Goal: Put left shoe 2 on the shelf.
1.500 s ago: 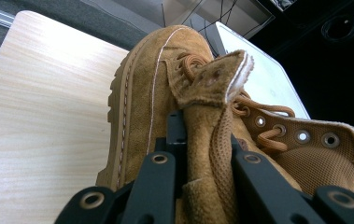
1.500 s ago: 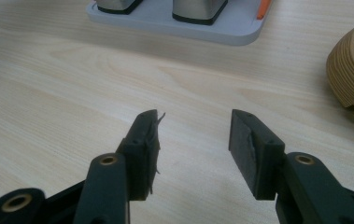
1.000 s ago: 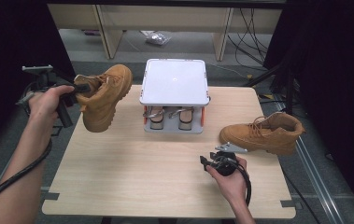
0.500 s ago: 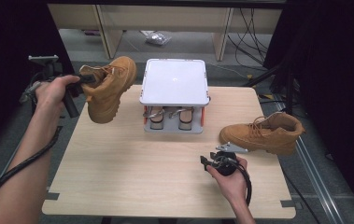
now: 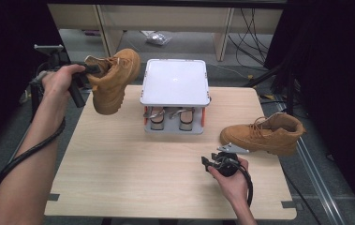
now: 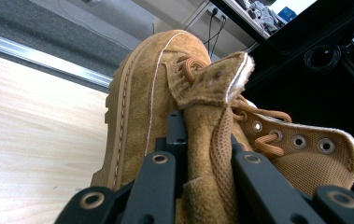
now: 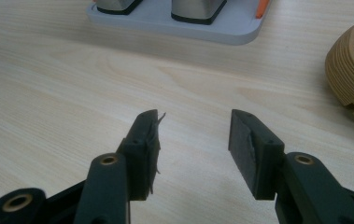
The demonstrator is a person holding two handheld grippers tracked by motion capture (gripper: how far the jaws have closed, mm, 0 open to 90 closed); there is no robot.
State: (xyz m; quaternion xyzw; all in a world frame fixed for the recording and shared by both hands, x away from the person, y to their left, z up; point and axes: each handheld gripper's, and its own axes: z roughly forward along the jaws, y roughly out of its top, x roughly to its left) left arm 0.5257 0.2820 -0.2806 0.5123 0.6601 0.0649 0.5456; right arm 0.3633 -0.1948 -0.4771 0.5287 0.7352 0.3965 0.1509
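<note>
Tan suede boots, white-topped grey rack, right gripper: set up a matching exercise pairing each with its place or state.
Things:
1. Tan suede boot in the left gripper
2. Second tan suede boot
3. White-topped grey rack
4. Right gripper

States:
A. Jaws open, nothing between them
B. Lying on the table's right side
C. Held in the air by its tongue
D. Standing at the table's far middle

Pairs: 1-C, 2-B, 3-D, 4-A

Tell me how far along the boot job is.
Partway, it seems. The left gripper is shut on one boot by its collar, holding it in the air beside the rack. The second boot lies on the table, untouched; the right gripper rests open near it.
</note>
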